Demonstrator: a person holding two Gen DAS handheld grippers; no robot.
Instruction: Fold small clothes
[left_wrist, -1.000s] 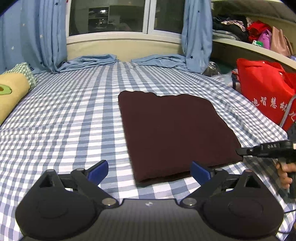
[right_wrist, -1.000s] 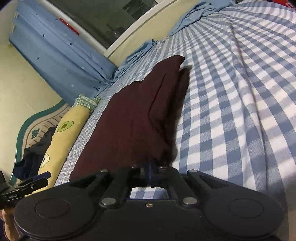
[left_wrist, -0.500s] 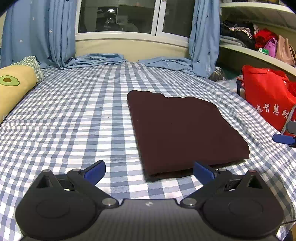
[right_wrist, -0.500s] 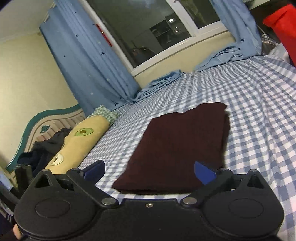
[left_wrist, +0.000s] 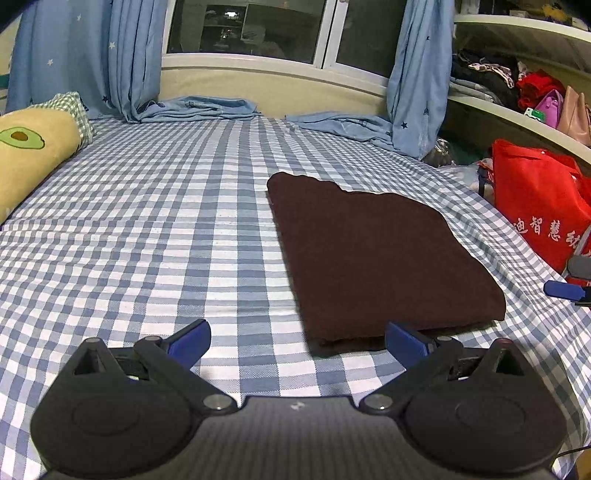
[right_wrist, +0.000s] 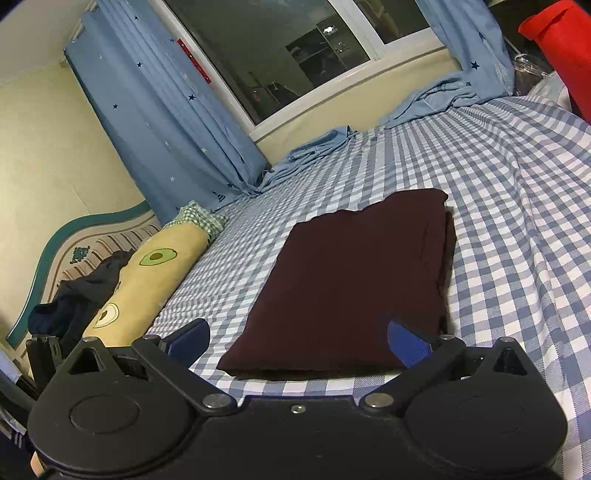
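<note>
A dark maroon garment lies folded into a flat rectangle on the blue-and-white checked bed sheet; it also shows in the right wrist view. My left gripper is open and empty, just short of the garment's near edge, above the sheet. My right gripper is open and empty, hovering at the garment's near short edge. One blue fingertip of the right gripper shows at the right edge of the left wrist view.
A yellow avocado-print bolster lies along the bed's left side, with dark clothes by the headboard. A red bag stands at the bed's right. Blue curtains hang by the window, their ends on the sheet.
My right gripper has opened, let go of the garment's edge and drawn back and up. My left gripper has lifted and pulled back a little. The garment lies still.
</note>
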